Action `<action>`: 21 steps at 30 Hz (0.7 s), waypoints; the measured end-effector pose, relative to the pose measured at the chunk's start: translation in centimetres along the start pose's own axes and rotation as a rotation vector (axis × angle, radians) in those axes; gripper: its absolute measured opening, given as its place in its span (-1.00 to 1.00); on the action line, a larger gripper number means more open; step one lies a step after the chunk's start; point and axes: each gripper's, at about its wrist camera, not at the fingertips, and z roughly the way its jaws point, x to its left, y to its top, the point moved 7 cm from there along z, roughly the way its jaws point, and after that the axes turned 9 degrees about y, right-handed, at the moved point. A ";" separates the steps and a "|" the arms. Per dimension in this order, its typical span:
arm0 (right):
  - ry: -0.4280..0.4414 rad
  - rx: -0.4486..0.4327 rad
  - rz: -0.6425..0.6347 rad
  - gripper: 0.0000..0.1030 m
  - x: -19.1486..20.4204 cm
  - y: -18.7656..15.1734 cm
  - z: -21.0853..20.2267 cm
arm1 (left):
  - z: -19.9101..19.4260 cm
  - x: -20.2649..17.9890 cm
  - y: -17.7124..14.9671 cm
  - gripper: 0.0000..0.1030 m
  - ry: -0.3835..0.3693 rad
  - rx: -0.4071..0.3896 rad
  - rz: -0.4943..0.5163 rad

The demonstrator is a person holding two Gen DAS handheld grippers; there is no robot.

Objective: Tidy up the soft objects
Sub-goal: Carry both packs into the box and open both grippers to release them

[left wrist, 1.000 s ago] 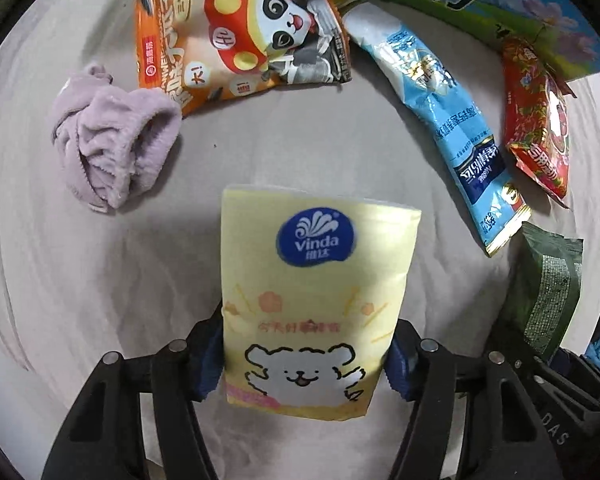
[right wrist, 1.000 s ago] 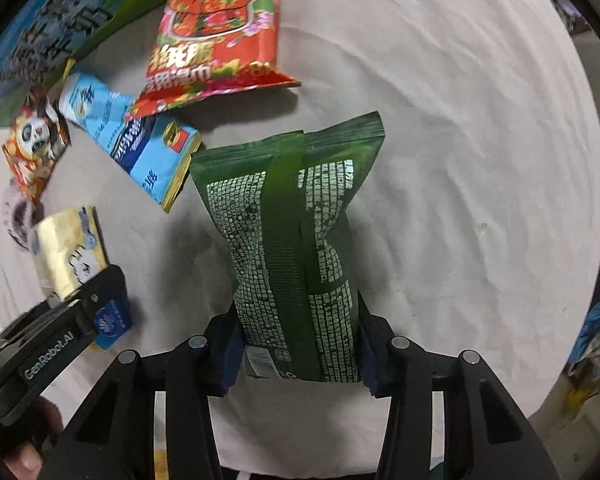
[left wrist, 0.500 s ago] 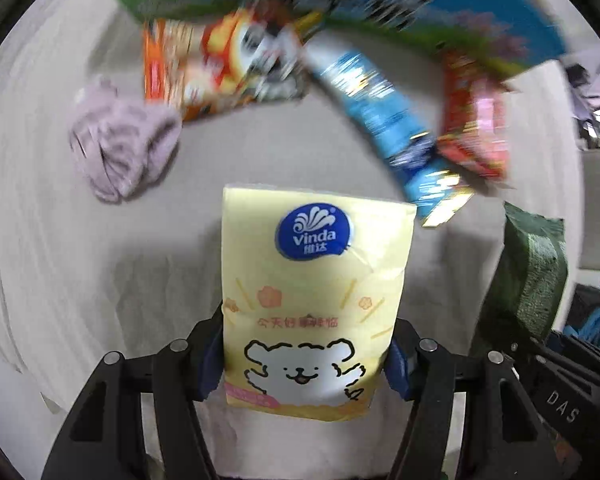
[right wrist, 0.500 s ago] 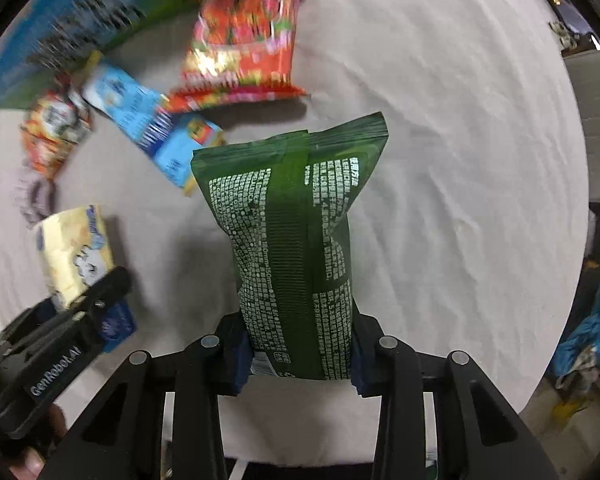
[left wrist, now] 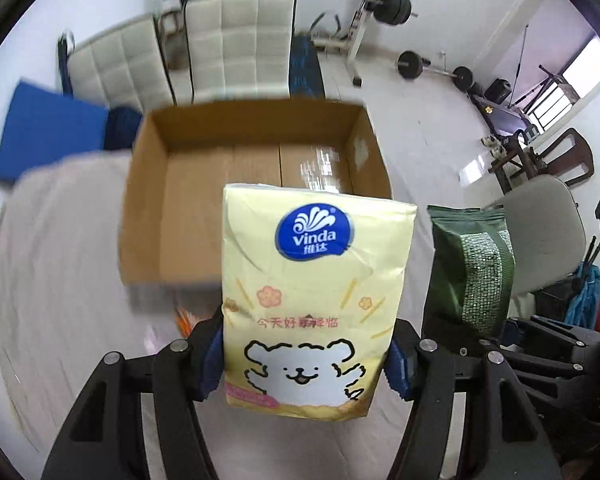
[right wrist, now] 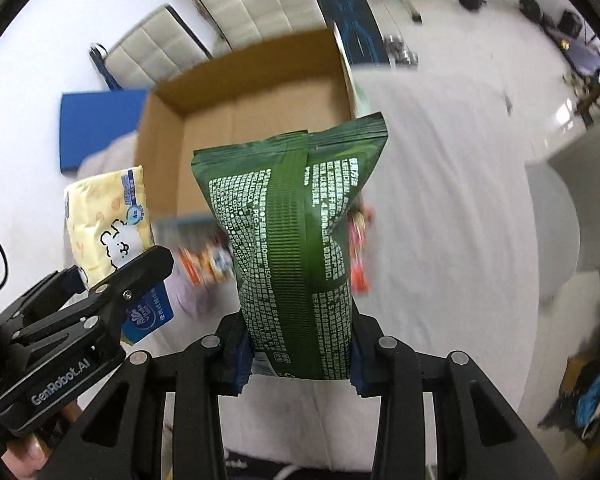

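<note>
Left gripper (left wrist: pixel 306 354) clamps the yellow tissue pack (left wrist: pixel 314 300), right gripper (right wrist: pixel 298 354) pinches the green pouch (right wrist: pixel 296 248) low, both airborne short of the empty cardboard box (left wrist: pixel 252 192); risk: early release clips the near wall.

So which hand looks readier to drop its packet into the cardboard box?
Probably the left: its tissue pack sits right in front of the open box. The right's green bag is similarly close, so it's a narrow call.
</note>
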 end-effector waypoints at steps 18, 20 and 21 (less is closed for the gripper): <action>-0.027 0.046 -0.012 -0.23 1.1 9.1 0.9 | 17.8 5.5 13.0 0.20 -0.106 0.207 -0.086; -0.033 0.078 -0.004 -0.23 2.3 10.9 1.7 | 19.4 5.7 13.0 0.20 -0.122 0.244 -0.111; -0.041 0.091 -0.011 -0.23 1.8 11.1 2.7 | 20.5 5.8 13.1 0.20 -0.132 0.276 -0.118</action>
